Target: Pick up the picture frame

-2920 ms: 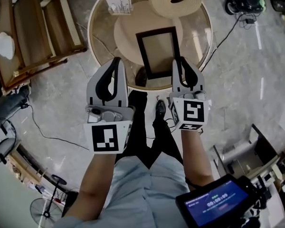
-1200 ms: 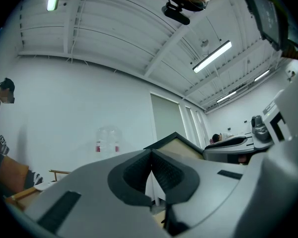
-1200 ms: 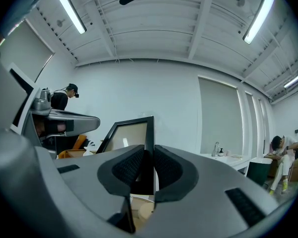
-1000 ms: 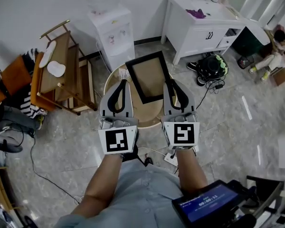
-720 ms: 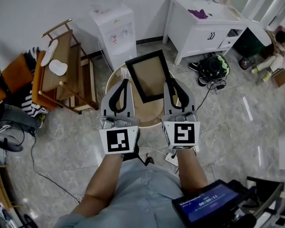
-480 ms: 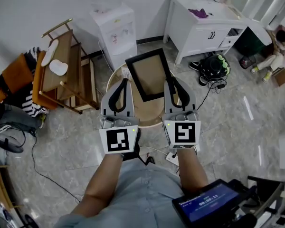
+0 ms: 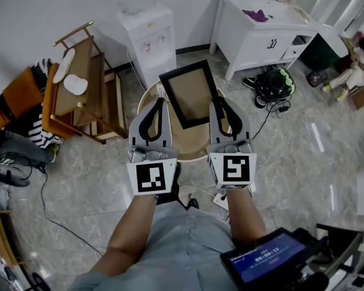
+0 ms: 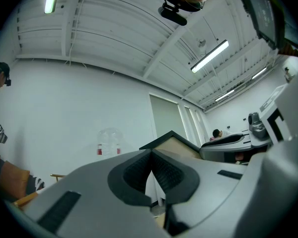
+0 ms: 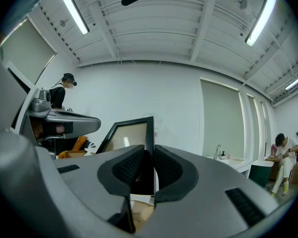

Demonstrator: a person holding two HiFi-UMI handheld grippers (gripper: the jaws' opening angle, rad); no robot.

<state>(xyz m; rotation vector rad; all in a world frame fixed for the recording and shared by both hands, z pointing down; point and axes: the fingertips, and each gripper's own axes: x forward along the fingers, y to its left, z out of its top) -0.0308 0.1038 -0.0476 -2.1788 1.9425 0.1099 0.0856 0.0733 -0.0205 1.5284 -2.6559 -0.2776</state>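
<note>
The picture frame [image 7: 191,96], black-edged with a tan backing, hangs tilted in the air above the round table [image 7: 170,147]. My right gripper [image 7: 216,102] is shut on its right edge; in the right gripper view the black frame edge [image 9: 149,133] stands pinched between the two pads. My left gripper [image 7: 159,102] sits just beside the frame's left edge. Its jaws are shut, pad against pad, with nothing between them. In the left gripper view the frame [image 8: 176,143] shows just past the left gripper [image 8: 151,157], to the right.
A water dispenser [image 7: 147,38] stands behind the table, a wooden rack [image 7: 79,83] to its left, a white cabinet [image 7: 261,29] and a black bag [image 7: 273,83] to its right. Cables lie on the floor. A screen device [image 7: 273,259] hangs at my right side.
About three seconds ago the frame lay flat on the table with the right gripper at its edge; now it is raised. Over the last second both grippers and frame have barely moved.
</note>
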